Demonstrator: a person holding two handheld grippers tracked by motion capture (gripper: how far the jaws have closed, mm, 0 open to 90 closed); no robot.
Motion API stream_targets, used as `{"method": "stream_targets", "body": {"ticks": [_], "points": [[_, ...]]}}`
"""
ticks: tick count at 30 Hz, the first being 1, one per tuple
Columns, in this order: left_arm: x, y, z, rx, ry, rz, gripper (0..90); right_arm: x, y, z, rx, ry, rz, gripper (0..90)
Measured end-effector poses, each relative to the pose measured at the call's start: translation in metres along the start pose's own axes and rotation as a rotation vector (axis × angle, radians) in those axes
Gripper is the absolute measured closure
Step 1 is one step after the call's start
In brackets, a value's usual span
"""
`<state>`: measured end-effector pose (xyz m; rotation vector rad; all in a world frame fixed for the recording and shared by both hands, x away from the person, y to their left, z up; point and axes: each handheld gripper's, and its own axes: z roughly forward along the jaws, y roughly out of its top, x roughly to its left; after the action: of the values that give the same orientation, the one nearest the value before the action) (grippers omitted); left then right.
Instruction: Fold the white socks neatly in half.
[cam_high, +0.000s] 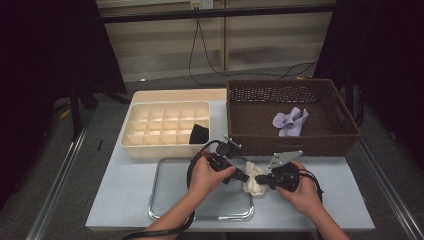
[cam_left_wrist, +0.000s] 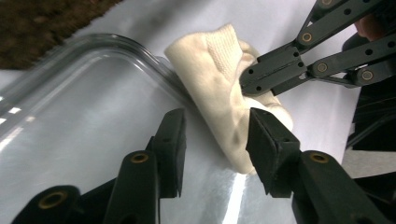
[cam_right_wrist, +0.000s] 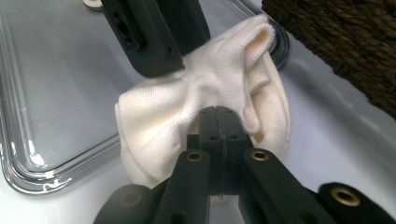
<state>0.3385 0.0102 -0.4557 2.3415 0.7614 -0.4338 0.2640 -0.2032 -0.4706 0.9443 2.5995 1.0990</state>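
A cream sock (cam_high: 254, 179) lies bunched over the right rim of a metal tray (cam_high: 170, 200) at the near edge of the pale counter (cam_high: 120, 180), at 6 o'clock from the brown wicker basket (cam_high: 240, 105). The right gripper (cam_high: 261, 180) has its jaws pressed together on a fold of the sock, as its own view shows (cam_right_wrist: 219, 135). The left gripper (cam_high: 242, 175), coming in from 9 o'clock, has its jaws spread: one pad rests against the sock's side, the other stands free over the tray (cam_left_wrist: 212, 135), so it has no grip. The step in hand looks like folding or bundling the sock between the two tools, with the right one acting as anchor. The next move likely calls for the left jaws to shift onto the loose cuff end and close on it, without pulling the cloth out of the right pinch. A lilac cloth (cam_high: 290, 121) lies in the basket; a dark item (cam_high: 199, 134) sits in the cream divided box (cam_high: 150, 112) at 11 o'clock.
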Motion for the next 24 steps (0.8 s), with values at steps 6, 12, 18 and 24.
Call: {"method": "stream_targets", "body": {"ticks": [6, 12, 18, 24], "points": [[-0.001, -0.001, 0.008, 0.026, -0.021, 0.002, 74.0, 0.000, -0.001, 0.000, -0.007, 0.002, 0.003, 90.0], [-0.004, 0.004, 0.004, 0.026, -0.051, -0.033, 82.9, 0.000, -0.001, 0.000, -0.015, 0.007, 0.008, 90.0], [-0.007, 0.009, -0.004, 0.037, -0.064, -0.031, 83.4, 0.003, 0.002, 0.003, -0.026, 0.025, 0.011, 90.0], [-0.011, 0.016, -0.003, 0.040, -0.043, -0.028, 83.2, 0.006, 0.006, 0.008, -0.022, 0.024, 0.007, 90.0]]}}
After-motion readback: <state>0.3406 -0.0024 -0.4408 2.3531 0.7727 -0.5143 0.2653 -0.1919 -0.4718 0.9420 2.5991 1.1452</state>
